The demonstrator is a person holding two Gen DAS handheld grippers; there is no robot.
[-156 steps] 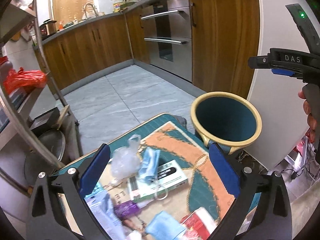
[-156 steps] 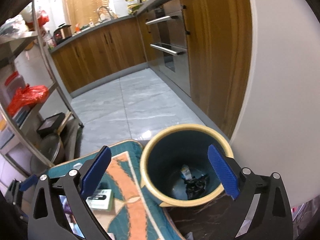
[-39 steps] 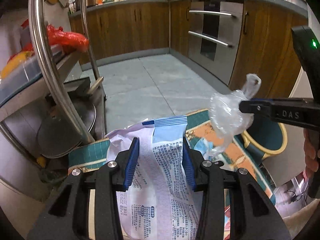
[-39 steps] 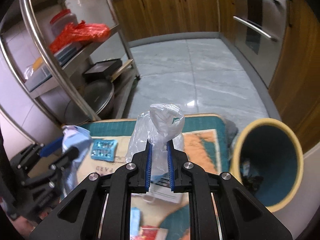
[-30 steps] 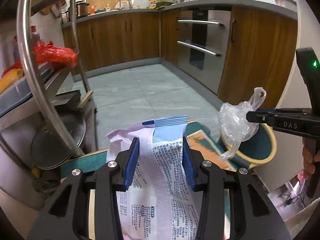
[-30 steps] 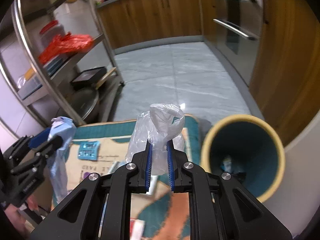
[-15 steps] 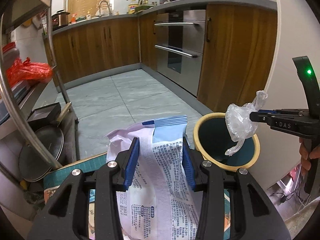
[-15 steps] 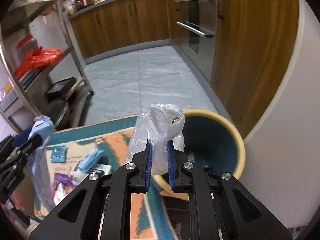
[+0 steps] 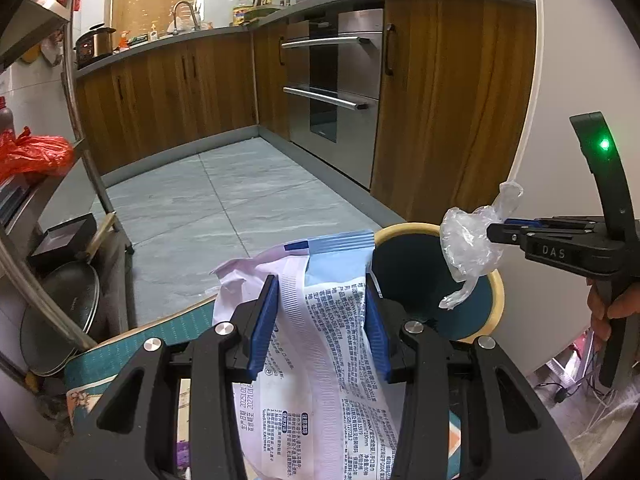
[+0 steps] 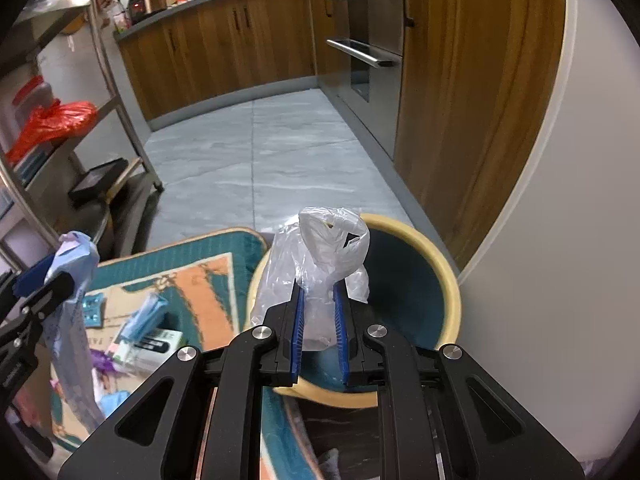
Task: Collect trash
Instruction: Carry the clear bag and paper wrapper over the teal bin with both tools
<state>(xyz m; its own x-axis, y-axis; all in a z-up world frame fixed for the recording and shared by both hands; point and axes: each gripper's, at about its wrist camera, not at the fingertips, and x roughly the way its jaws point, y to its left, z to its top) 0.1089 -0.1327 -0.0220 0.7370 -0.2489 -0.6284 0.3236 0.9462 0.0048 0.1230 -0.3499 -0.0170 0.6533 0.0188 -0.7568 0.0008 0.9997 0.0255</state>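
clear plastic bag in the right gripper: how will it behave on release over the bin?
Likely floppy: the clear plastic bag is crumpled, with a loose tail hanging. Probably very light, so it may drift rather than drop straight into the bin. Thin film might cling to the right gripper.

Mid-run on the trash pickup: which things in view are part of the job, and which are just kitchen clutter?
Job:
- clear plastic bag in right tool
- printed wrapper in left tool
- bin
- litter still on mat: blue pouch, small box

Lying about:
- red bag on rack
- pan lid
- oven
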